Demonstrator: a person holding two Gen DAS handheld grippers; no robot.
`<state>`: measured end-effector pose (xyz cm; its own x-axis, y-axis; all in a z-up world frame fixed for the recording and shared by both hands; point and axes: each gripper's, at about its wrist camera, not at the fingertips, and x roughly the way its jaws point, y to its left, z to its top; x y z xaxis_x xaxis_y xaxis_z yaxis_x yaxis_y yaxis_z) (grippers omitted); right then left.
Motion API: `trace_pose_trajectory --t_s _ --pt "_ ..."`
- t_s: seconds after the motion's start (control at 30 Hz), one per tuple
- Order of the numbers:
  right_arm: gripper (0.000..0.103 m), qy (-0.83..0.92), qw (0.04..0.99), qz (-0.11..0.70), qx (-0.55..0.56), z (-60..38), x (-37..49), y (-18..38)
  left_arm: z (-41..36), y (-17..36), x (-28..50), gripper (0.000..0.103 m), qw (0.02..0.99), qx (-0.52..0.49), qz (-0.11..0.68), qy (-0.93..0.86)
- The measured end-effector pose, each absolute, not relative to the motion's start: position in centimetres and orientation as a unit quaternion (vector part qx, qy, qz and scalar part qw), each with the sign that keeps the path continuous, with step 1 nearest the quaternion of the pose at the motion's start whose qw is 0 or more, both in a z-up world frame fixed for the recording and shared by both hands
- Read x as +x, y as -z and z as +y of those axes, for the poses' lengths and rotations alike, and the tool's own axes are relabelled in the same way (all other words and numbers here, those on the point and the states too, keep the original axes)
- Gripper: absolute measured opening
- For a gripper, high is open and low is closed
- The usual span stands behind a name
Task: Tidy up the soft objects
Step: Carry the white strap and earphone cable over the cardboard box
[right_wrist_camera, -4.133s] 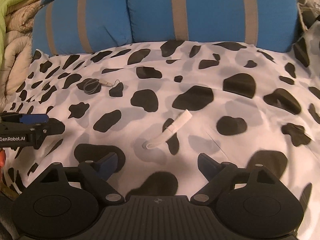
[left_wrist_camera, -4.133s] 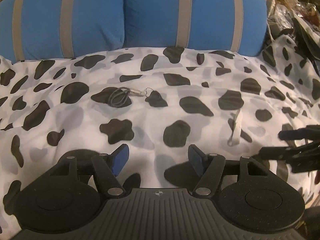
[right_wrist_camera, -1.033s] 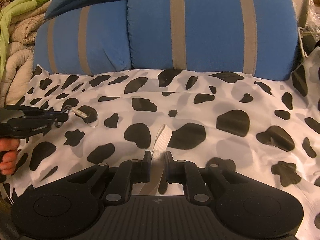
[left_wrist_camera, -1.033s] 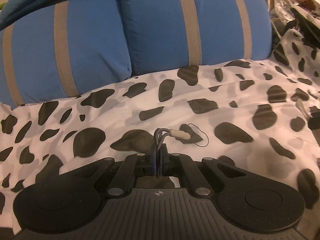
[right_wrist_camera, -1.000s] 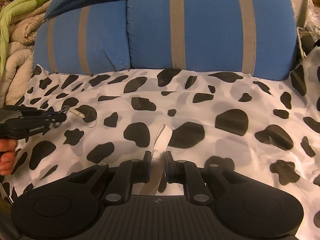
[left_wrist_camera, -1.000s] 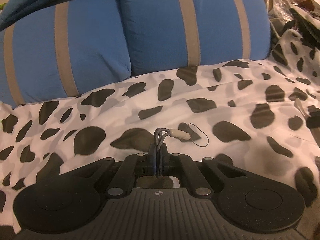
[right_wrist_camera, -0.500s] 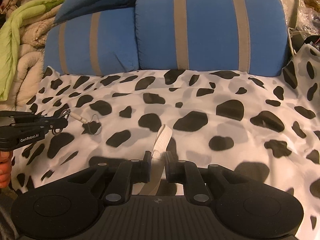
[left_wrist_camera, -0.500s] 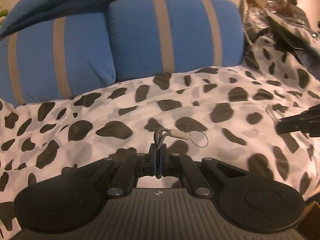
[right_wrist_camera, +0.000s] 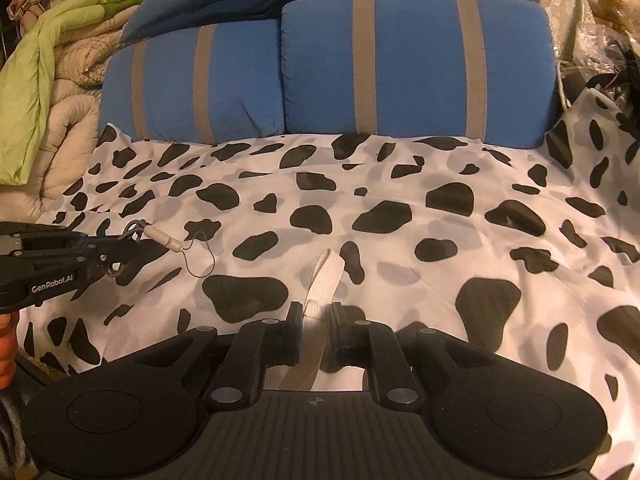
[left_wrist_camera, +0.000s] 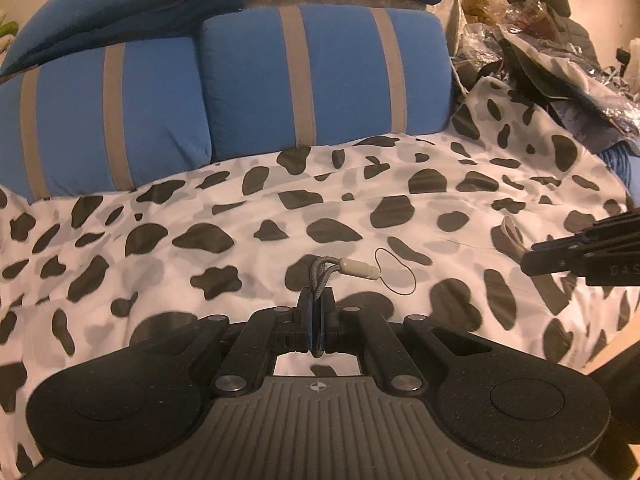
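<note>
— The grey braided cord loop with the beige plastic toggle (left_wrist_camera: 338, 270) is pinched in the left gripper (left_wrist_camera: 315, 312), isn't it?

— Yes. Its jaws are pressed together on the braid, and the toggle and a thin black wire loop (left_wrist_camera: 394, 276) stick out ahead of the fingertips and to their right, lifted clear of the cow-print bedsheet (left_wrist_camera: 240, 248).

— And the flat white elastic band (right_wrist_camera: 326, 278)?

— It runs up between the fingers of the right gripper (right_wrist_camera: 316, 326). There's a narrow gap showing, and the band hangs slack through it, so I'd say a loose hold, or one about to let go; hard to be sure.

— So which step is this?

— Both soft pieces are up off the sheet, mid-carry, I'd judge. No box or tray shows anywhere ahead of either gripper, only the two blue cushions with grey stripes (right_wrist_camera: 416, 68) at the back.

— What next, then?

— Bring the two together somewhere and set them down side by side, probably. The thin wire dangles, so it could snag on the sheet; the band may slip out first.
</note>
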<state>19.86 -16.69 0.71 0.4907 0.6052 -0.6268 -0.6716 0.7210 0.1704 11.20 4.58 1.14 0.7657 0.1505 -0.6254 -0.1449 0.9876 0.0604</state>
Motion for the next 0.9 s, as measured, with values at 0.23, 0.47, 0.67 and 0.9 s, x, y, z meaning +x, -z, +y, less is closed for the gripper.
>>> trace_pose_trajectory --t_s 0.23,0.47,0.67,0.9 --pt "0.016 -0.365 0.864 0.343 -0.054 -17.5 17.2 -0.9 3.6 -1.5 8.9 0.004 0.940 -0.027 0.331 -0.078" --pt "0.016 -0.363 0.867 0.337 -0.054 -18.7 14.8 -2.0 2.8 -2.1 6.9 0.004 0.942 -0.046 0.323 -0.079" --pt "0.016 -0.367 0.868 0.329 -0.051 -19.4 13.3 -2.7 2.1 -2.0 6.1 0.004 0.942 -0.051 0.321 -0.079" --pt "0.016 -0.376 0.865 0.327 -0.051 -19.3 12.7 -2.5 1.5 -1.7 5.6 0.004 0.940 -0.041 0.329 -0.078"
